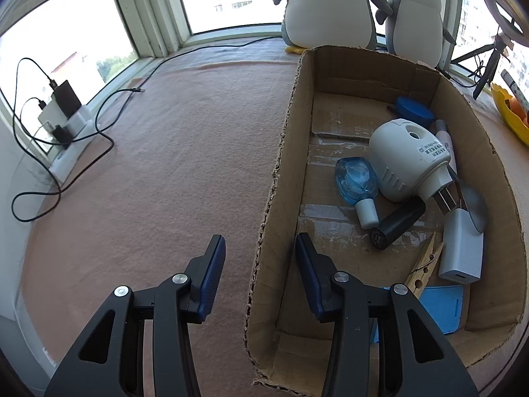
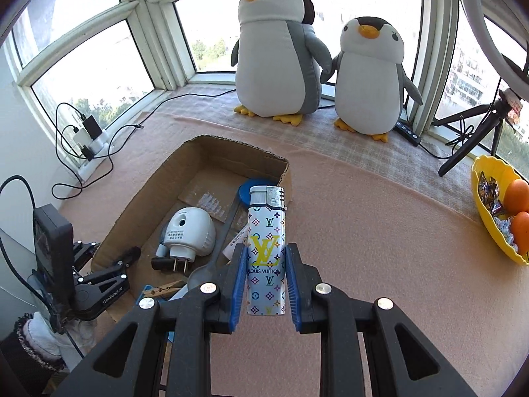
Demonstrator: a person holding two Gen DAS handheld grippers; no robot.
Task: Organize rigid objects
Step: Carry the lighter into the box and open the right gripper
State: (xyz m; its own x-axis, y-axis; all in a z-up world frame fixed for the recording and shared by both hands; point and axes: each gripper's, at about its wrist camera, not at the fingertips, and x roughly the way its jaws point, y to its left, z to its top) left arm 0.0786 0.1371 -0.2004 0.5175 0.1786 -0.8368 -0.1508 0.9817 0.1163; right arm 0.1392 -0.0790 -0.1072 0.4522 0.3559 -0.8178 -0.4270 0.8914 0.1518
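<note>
My right gripper (image 2: pixel 266 258) is shut on a white patterned lighter (image 2: pixel 266 248), held upright above the right edge of the cardboard box (image 2: pixel 172 165). The box (image 1: pixel 287 139) holds a white plug-in device (image 1: pixel 406 158), a blue bottle (image 1: pixel 355 178), a black tube (image 1: pixel 396 223), a white charger (image 1: pixel 461 248), a clothespin (image 1: pixel 425 264), a blue lid (image 1: pixel 415 109) and a blue card (image 1: pixel 443 307). My left gripper (image 1: pixel 259 248) is open and empty, its jaws straddling the box's left wall. The left gripper also shows in the right wrist view (image 2: pixel 109 274).
Two plush penguins (image 2: pixel 277 49) (image 2: pixel 370 72) stand by the window. A yellow bowl (image 2: pixel 486 211) with oranges and candy sits at the right. A power strip with chargers and cables (image 1: pixel 62 115) lies at the left. A black tripod (image 2: pixel 469 135) stands at back right.
</note>
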